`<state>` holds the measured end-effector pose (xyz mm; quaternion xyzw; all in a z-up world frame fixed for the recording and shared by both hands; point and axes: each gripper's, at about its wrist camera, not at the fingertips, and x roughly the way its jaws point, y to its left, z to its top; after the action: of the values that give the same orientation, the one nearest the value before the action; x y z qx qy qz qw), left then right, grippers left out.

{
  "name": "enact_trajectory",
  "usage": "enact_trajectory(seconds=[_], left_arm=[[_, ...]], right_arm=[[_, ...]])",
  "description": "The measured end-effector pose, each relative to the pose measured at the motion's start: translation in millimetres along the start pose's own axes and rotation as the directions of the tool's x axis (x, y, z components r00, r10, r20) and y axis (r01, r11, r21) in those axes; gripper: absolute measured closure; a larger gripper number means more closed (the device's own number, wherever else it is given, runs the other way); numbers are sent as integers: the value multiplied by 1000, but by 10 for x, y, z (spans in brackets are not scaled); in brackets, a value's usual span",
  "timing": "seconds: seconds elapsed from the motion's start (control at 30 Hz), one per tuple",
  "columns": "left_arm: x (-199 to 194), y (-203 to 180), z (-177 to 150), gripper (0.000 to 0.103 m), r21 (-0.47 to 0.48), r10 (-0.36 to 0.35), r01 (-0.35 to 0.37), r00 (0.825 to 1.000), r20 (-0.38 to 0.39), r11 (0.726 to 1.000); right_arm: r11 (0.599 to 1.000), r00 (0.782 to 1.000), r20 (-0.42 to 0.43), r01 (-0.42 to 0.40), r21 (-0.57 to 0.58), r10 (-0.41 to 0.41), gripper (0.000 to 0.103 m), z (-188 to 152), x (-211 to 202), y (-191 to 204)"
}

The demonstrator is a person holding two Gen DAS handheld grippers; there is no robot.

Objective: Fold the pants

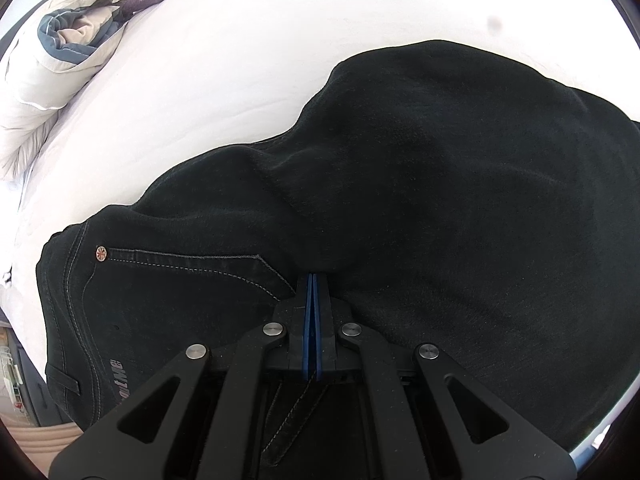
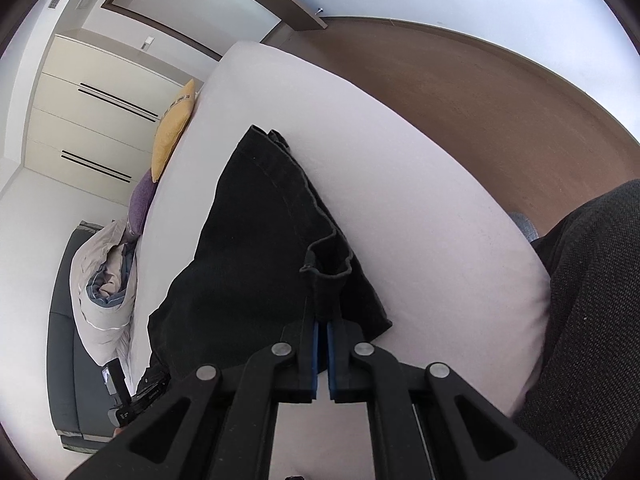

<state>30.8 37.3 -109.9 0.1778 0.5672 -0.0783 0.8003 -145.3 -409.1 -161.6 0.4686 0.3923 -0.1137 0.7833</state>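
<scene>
Black pants point(image 1: 400, 184) spread across white bed point(image 1: 240, 60), centre frame; left gripper point(image 1: 312, 280) and right gripper point(image 2: 322, 316) both clamped on denim. Risk: thin pinch slipping, fold collapsing crooked.

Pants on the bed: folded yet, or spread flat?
Partly folded. The black pants lie doubled and bunched on the white bed, with both grippers pinching the fabric.

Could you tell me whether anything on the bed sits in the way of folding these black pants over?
Nothing visible does. Both claws, left and right, are shut on the pants, and the white bed around them is bare; the pillows lie off at its edge.
</scene>
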Motion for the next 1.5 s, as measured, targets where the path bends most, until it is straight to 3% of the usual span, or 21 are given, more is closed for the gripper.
enact_trajectory(seconds=[0.3,0.33,0.4,0.47,0.53,0.6,0.7,0.77,0.83,0.93,0.97,1.0,1.03,1.07,1.1,1.17,1.2,1.27,1.37,1.4,1.5], left_arm=[[-108,17,-50,103,-14,-6,7,1000,22,1000],[-105,15,-57,103,-17,-8,9,1000,25,1000],[-116,12,-58,103,-20,-10,11,1000,29,1000],[-194,40,-34,103,-24,-16,17,999,34,1000],[-210,42,-35,103,-27,-19,20,999,39,999],[-227,39,-32,103,-28,-19,21,999,41,999],[-176,90,-120,103,-34,-17,18,999,44,999],[-125,96,-163,103,-39,-14,16,999,47,999],[-130,109,-180,103,-45,-14,16,999,46,999],[-141,134,-186,103,-54,-19,21,999,45,998],[-145,141,-191,103,-56,-20,23,999,46,998],[-149,152,-199,103,-60,-22,25,999,50,998],[-148,171,-199,103,-65,-25,28,998,53,998],[-152,192,-214,103,-72,-30,34,998,58,997],[-156,214,-231,103,-80,-34,39,997,65,996],[-151,248,-262,103,-87,-33,40,997,75,995],[-139,241,-271,103,-86,-28,35,996,80,996],[-139,228,-288,103,-81,-10,17,996,86,997],[-144,222,-315,103,-89,1,7,996,90,996],[-145,235,-323,103,-96,-2,11,996,92,995],[-148,269,-345,103,-109,-6,16,996,90,994]], right_arm=[[1000,1000,-19,21,11,-20,96,-12,-126,-4],[999,999,-14,43,3,-43,91,-13,-180,15],[990,990,21,141,-13,-141,56,15,-325,63],[987,985,80,157,-16,-156,53,85,-493,99],[995,990,112,94,-37,-89,53,190,-605,238],[996,994,101,-22,-87,31,53,301,-592,510],[962,977,-5,-212,-170,214,53,394,-276,1012],[941,965,-90,-262,-213,248,53,407,45,1325],[909,930,-217,-345,-233,297,53,351,500,1575],[911,904,-319,-359,-201,286,53,272,1095,1632],[925,914,-323,-320,-203,245,53,285,1259,1580],[943,928,-316,-269,-198,199,55,323,1395,1483],[954,932,-307,-251,-163,192,66,398,1500,1342],[960,933,-291,-256,-116,214,97,482,1539,1195],[972,942,-265,-228,-62,204,103,597,1544,1032],[971,956,-169,-238,24,239,103,852,1404,772],[981,975,-112,-192,4,191,103,977,1298,714],[991,990,-62,-129,-18,128,103,1129,1111,633],[983,982,-61,-180,-36,178,90,1068,721,678],[967,968,-82,-244,-70,238,80,934,565,765],[924,925,-216,-347,-158,311,49,386,356,985]])
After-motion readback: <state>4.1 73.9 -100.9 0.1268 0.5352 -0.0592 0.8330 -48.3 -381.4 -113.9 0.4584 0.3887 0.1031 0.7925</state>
